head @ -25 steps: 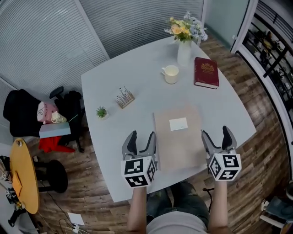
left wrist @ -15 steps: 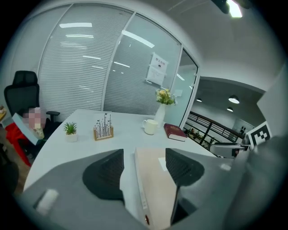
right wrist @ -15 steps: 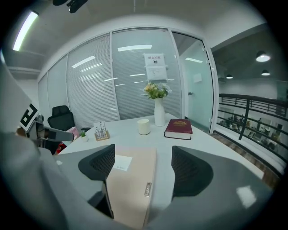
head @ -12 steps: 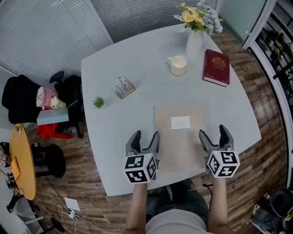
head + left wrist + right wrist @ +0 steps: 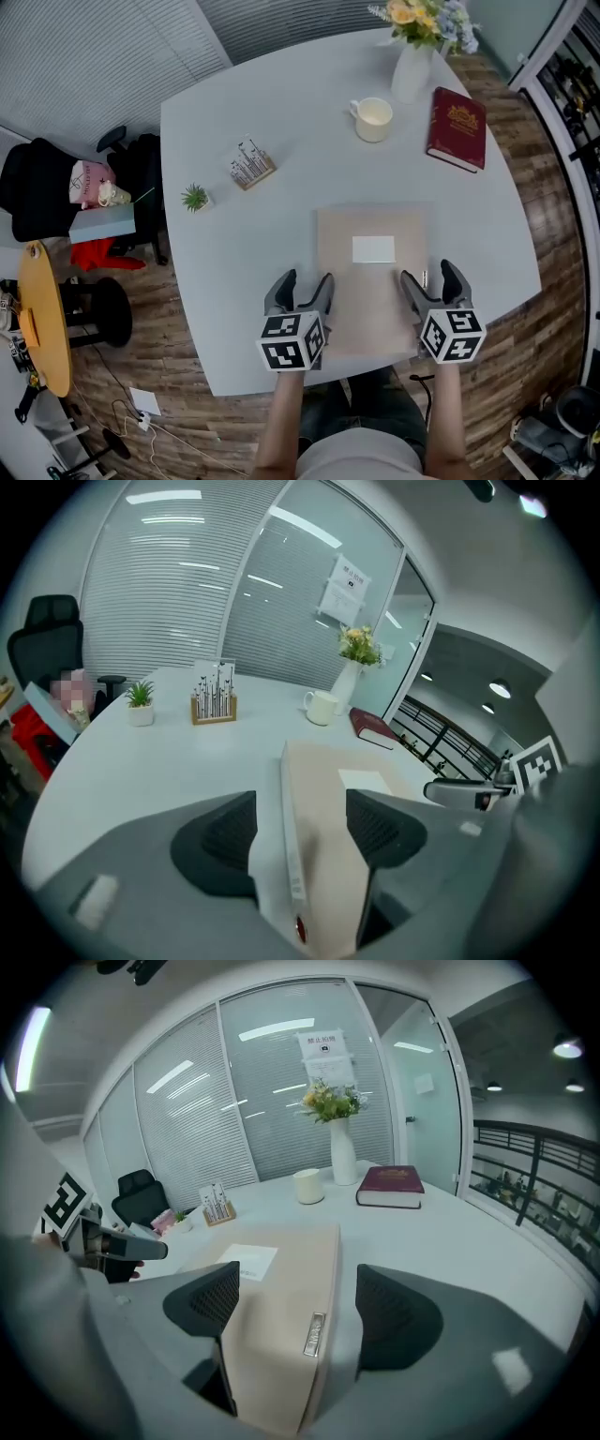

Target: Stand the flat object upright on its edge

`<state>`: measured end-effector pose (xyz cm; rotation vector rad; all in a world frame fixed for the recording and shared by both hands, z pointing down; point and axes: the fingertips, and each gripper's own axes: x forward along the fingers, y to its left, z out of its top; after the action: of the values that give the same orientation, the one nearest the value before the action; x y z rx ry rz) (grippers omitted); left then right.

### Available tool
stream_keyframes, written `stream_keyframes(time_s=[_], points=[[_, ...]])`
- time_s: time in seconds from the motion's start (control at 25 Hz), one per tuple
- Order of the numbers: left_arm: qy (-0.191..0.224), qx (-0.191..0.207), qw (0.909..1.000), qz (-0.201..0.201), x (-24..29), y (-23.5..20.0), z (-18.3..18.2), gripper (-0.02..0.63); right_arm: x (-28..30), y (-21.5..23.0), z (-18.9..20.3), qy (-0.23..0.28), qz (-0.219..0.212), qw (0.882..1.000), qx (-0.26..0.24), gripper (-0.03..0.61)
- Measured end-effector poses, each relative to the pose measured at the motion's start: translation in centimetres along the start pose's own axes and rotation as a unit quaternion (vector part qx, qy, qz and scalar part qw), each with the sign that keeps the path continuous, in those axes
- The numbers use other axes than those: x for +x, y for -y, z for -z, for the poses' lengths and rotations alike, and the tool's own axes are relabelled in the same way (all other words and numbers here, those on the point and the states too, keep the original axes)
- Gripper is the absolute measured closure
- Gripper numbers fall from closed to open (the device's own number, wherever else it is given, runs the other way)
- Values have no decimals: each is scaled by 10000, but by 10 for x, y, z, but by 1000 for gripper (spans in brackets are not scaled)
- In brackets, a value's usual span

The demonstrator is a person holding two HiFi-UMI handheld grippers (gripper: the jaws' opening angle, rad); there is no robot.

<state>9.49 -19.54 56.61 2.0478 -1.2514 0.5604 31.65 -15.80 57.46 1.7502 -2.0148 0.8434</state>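
Two claws, both spread, sit at the near end of the pale grey worktop (image 5: 234, 281). Left claw (image 5: 303, 286): jaws apart, straddling the left long edge of the flat beige rectangular case (image 5: 370, 291). In the left gripper view that edge runs up between the pads with space on either side. Right claw (image 5: 429, 281): jaws apart, astride the case's right edge, where a small metal plate (image 5: 312, 1333) is fixed (its marking is too small to read).

The case lies flat on its broad face, close to the worktop's near edge, with a white rectangular label (image 5: 373, 249) on top.

Well apart at the far side stand a dark red hardback book (image 5: 457, 129), a cream mug (image 5: 373, 120) and a white vase of flowers (image 5: 412, 70). Toward the left are a small potted plant (image 5: 195, 198) and a wooden holder (image 5: 251, 165).
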Motion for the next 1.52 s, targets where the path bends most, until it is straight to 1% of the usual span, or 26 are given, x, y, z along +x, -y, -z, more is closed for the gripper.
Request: stream_keyframes(time_s=[0.16, 0.4, 0.56, 0.68, 0.84, 1.08, 1.28, 1.44, 1.52], points=[[-166, -77, 9998, 75, 10, 0, 10, 312, 8, 1, 9, -170, -60, 9998, 33, 169], [-482, -172, 9984, 226, 22, 5, 27, 304, 19, 4, 26, -502, -142, 9984, 230, 163], [-639, -297, 9967, 406, 28, 7, 34, 301, 25, 0, 35, -679, -311, 9967, 311, 163], [-754, -436, 9945, 575, 32, 11, 40, 299, 27, -2, 40, -737, -454, 9947, 561, 164], [-905, -576, 9912, 778, 38, 15, 45, 298, 32, -2, 45, -883, -678, 9886, 1013, 165], [-1033, -796, 9858, 1057, 43, 16, 49, 298, 35, -1, 49, -1085, -814, 9822, 1297, 156], [-1131, -1021, 9789, 1359, 47, 18, 53, 296, 38, 1, 54, -1237, -942, 9725, 1734, 143], [-1185, -1182, 9743, 1505, 49, 17, 55, 290, 39, 0, 60, -1395, -1048, 9614, 2129, 128], [-1215, -1248, 9724, 1551, 51, 17, 56, 284, 39, 0, 60, -1415, -1079, 9597, 2174, 129]])
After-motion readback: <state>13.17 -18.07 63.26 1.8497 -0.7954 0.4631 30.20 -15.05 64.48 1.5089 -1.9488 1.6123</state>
